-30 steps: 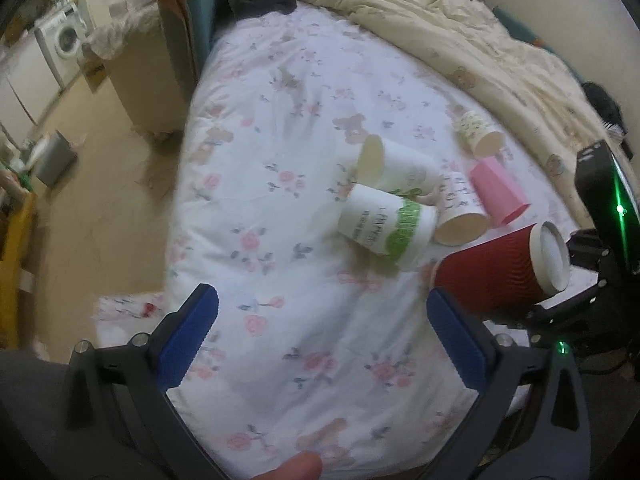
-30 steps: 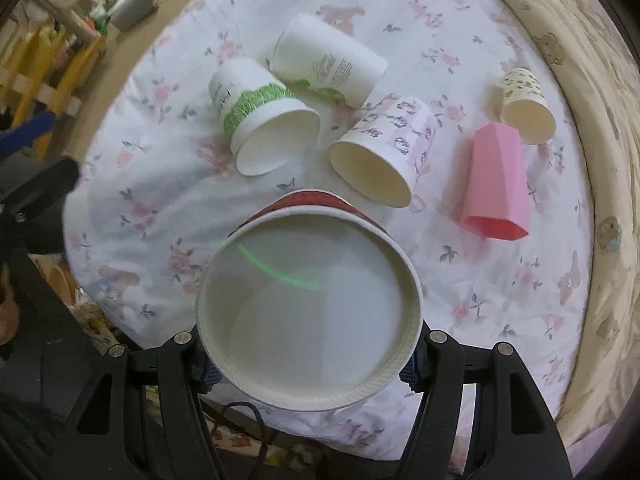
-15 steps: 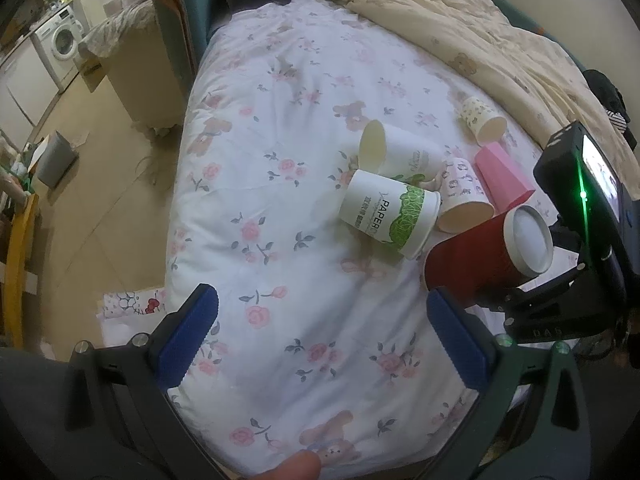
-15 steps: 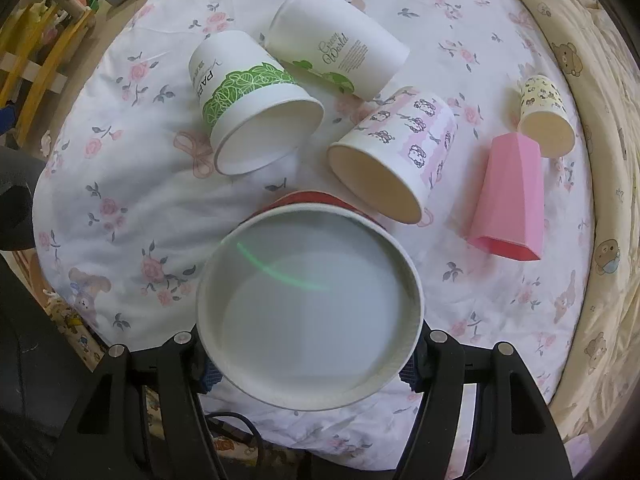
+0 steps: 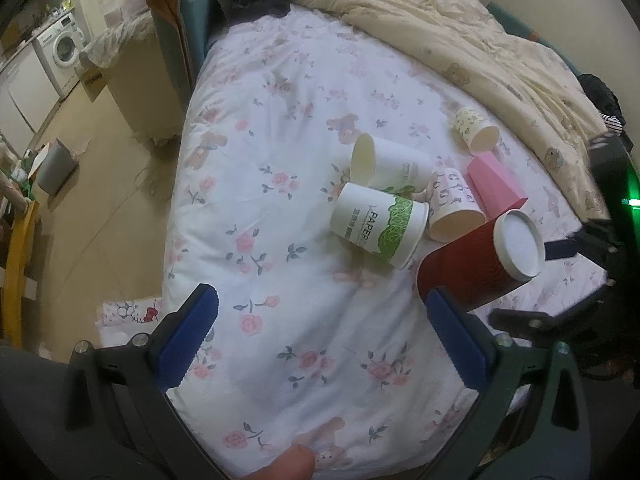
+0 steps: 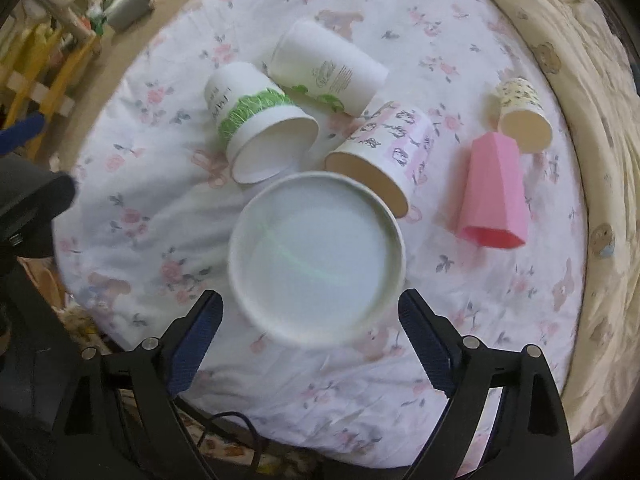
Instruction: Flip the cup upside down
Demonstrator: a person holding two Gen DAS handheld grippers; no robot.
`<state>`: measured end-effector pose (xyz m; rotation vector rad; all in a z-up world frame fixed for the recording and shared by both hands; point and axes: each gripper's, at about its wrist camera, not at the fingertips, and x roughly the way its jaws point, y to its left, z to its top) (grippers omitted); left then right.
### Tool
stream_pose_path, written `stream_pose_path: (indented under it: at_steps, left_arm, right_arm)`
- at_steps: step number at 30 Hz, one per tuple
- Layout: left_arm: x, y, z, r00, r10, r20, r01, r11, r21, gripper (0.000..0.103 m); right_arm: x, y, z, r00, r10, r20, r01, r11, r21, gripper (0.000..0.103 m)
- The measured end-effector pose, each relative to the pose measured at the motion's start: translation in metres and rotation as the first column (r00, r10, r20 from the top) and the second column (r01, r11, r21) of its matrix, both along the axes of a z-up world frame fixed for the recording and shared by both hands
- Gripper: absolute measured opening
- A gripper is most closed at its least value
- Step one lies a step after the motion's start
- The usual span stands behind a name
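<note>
The red ribbed paper cup stands tilted on the bed with its white base facing my right camera. My right gripper is open; its blue pads stand apart on either side of the cup, just behind it, with a gap to it. In the left wrist view the right gripper sits just right of the cup. My left gripper is open and empty, above the bed's near edge, left of the red cup.
Several cups lie on their sides on the floral sheet: a green-banded one, a tall white one, a pink-patterned one, a pink faceted one, a small yellow one. A cream quilt bunches at the right.
My right gripper has opened and drawn back from the red cup, which it held before. The cup now rests on the bed, base toward my right camera. The left gripper stayed open.
</note>
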<state>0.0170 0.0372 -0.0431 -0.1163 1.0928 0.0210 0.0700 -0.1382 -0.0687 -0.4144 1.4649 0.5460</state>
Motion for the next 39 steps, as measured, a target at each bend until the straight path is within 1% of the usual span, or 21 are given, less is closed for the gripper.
stream_pose_path:
  at_steps: [3, 4, 5, 8, 10, 11, 12, 14, 16, 18, 19, 21, 23, 24, 27, 28, 29, 30, 32, 34, 39]
  left_arm:
    - [-0.006, -0.002, 0.008, 0.999, -0.005, 0.04, 0.005, 1.0, -0.002, 0.103]
    - [-0.008, -0.003, 0.01, 0.998, -0.008, 0.056, 0.008, 1.0, -0.002, 0.103]
    - [-0.011, -0.003, 0.012, 0.998, -0.007, 0.067, 0.007, 1.0, 0.0, 0.103]
    - [-0.021, -0.005, 0.016, 0.996, -0.003, 0.094, 0.005, 1.0, -0.018, 0.103]
    - [-0.027, -0.007, 0.019, 0.993, 0.002, 0.118, 0.0, 1.0, -0.017, 0.103]
    - [-0.031, -0.009, 0.02, 0.991, 0.001, 0.132, 0.0, 1.0, -0.014, 0.103]
    - [-0.034, -0.011, 0.021, 0.99, 0.003, 0.143, -0.002, 1.0, -0.01, 0.103]
    - [-0.042, -0.015, 0.024, 0.985, 0.0, 0.173, 0.0, 1.0, 0.001, 0.103]
    - [-0.048, -0.02, 0.028, 0.98, -0.007, 0.199, 0.004, 1.0, 0.014, 0.103]
    - [-0.052, -0.023, 0.03, 0.978, -0.009, 0.209, 0.003, 1.0, 0.028, 0.103]
    - [-0.052, -0.023, 0.031, 0.978, -0.008, 0.21, 0.003, 1.0, 0.021, 0.103]
    - [-0.055, -0.024, 0.033, 0.977, -0.009, 0.214, 0.008, 1.0, 0.008, 0.103]
    - [-0.058, -0.026, 0.035, 0.974, -0.016, 0.228, 0.014, 1.0, 0.012, 0.103]
    - [-0.06, -0.028, 0.036, 0.971, -0.022, 0.237, 0.019, 1.0, 0.016, 0.103]
    - [-0.064, -0.036, 0.038, 0.965, -0.043, 0.26, 0.035, 0.999, 0.035, 0.103]
    - [-0.064, -0.039, 0.038, 0.963, -0.049, 0.265, 0.041, 0.999, 0.035, 0.103]
    - [-0.064, -0.041, 0.038, 0.963, -0.054, 0.266, 0.046, 0.998, 0.036, 0.103]
    - [-0.064, -0.043, 0.038, 0.962, -0.057, 0.266, 0.048, 0.998, 0.039, 0.103]
    - [-0.064, -0.044, 0.036, 0.963, -0.058, 0.263, 0.049, 0.998, 0.042, 0.103]
    - [-0.062, -0.043, 0.033, 0.966, -0.057, 0.253, 0.053, 0.998, 0.024, 0.103]
    - [-0.061, -0.04, 0.029, 0.968, -0.035, 0.248, 0.033, 0.999, 0.01, 0.103]
  right_arm:
    - [-0.017, -0.018, 0.027, 0.997, -0.069, 0.047, 0.063, 0.99, 0.123, 0.092]
    - [-0.023, -0.02, 0.031, 0.995, -0.082, 0.048, 0.073, 0.984, 0.162, 0.092]
    - [-0.031, -0.028, 0.04, 0.992, -0.112, 0.051, 0.098, 0.971, 0.217, 0.092]
    - [-0.049, -0.038, 0.058, 0.977, -0.188, 0.098, 0.151, 0.942, 0.301, 0.092]
    - [-0.064, -0.049, 0.071, 0.958, -0.236, 0.165, 0.172, 0.927, 0.333, 0.094]
    - [-0.07, -0.053, 0.076, 0.944, -0.259, 0.206, 0.178, 0.923, 0.342, 0.097]
    - [-0.08, -0.057, 0.083, 0.92, -0.289, 0.265, 0.187, 0.917, 0.352, 0.098]
    - [-0.093, -0.063, 0.088, 0.88, -0.339, 0.333, 0.21, 0.906, 0.367, 0.099]
    - [-0.1, -0.07, 0.088, 0.855, -0.389, 0.344, 0.233, 0.879, 0.416, 0.1]
    - [-0.108, -0.078, 0.087, 0.837, -0.446, 0.318, 0.252, 0.829, 0.499, 0.1]
    - [-0.11, -0.082, 0.086, 0.825, -0.466, 0.319, 0.263, 0.818, 0.512, 0.1]
    - [-0.115, -0.087, 0.086, 0.785, -0.508, 0.355, 0.285, 0.805, 0.521, 0.1]
    - [-0.119, -0.088, 0.083, 0.748, -0.531, 0.398, 0.303, 0.807, 0.507, 0.1]
    - [-0.12, -0.088, 0.08, 0.724, -0.54, 0.429, 0.315, 0.812, 0.492, 0.1]
    - [-0.125, -0.088, 0.07, 0.696, -0.538, 0.475, 0.313, 0.823, 0.473, 0.1]
    - [-0.126, -0.088, 0.065, 0.692, -0.54, 0.48, 0.317, 0.824, 0.47, 0.1]
    - [-0.125, -0.089, 0.06, 0.695, -0.548, 0.466, 0.326, 0.817, 0.475, 0.1]
    - [-0.123, -0.09, 0.057, 0.698, -0.564, 0.441, 0.337, 0.802, 0.493, 0.1]
    - [-0.121, -0.091, 0.056, 0.686, -0.581, 0.438, 0.348, 0.79, 0.505, 0.1]
    - [-0.12, -0.089, 0.055, 0.687, -0.57, 0.452, 0.342, 0.801, 0.491, 0.1]
    - [-0.119, -0.087, 0.053, 0.693, -0.563, 0.451, 0.33, 0.803, 0.496, 0.1]
